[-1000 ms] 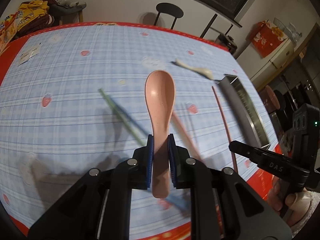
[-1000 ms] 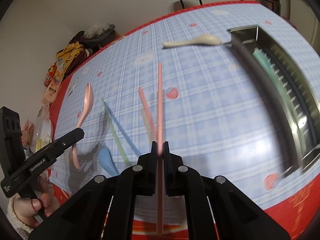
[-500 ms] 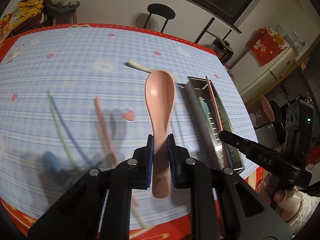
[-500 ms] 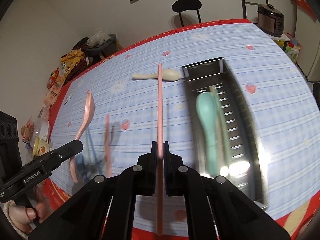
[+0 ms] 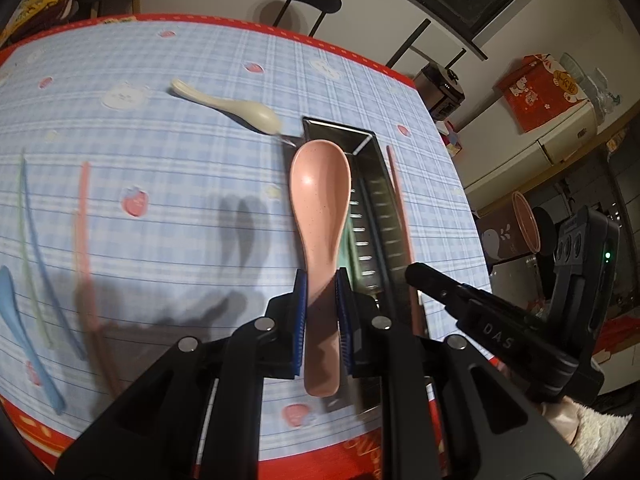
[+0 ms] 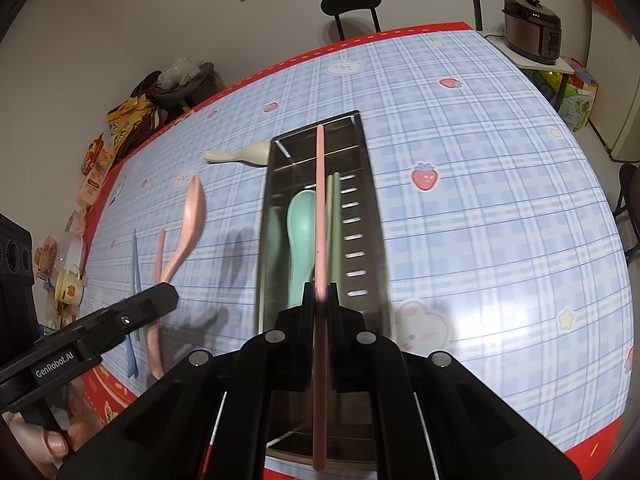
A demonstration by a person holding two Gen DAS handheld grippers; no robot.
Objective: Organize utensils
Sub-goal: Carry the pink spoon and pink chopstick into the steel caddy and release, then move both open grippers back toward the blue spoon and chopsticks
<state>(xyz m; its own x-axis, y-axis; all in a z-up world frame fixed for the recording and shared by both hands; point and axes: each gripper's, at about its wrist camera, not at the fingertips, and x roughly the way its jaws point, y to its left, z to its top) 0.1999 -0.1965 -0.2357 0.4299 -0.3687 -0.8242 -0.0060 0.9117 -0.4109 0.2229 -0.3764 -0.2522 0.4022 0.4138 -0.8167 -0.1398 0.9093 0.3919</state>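
My left gripper [image 5: 321, 284] is shut on a pink spoon [image 5: 320, 200], bowl forward, held above the left rim of the steel tray [image 5: 374, 200]. My right gripper [image 6: 320, 294] is shut on a pink chopstick [image 6: 319, 200], held lengthwise over the steel tray [image 6: 370, 208]. Inside the tray lie a mint green spoon [image 6: 301, 236] and green chopsticks [image 6: 334, 216]. The pink spoon also shows in the right wrist view [image 6: 188, 224], left of the tray. The pink chopstick shows in the left wrist view [image 5: 398, 196] over the tray's right side.
On the blue plaid tablecloth [image 6: 480, 200] lie a cream spoon [image 5: 236, 106] at the tray's far end, a second pink chopstick [image 5: 82, 232], a blue chopstick [image 5: 38, 232], a green chopstick [image 5: 26, 240] and a blue spoon [image 5: 20, 328]. A black chair [image 6: 352, 4] stands beyond the table.
Both grippers have swung to the right, from over the loose utensils to over the steel tray, with the pink spoon and pink chopstick still gripped.
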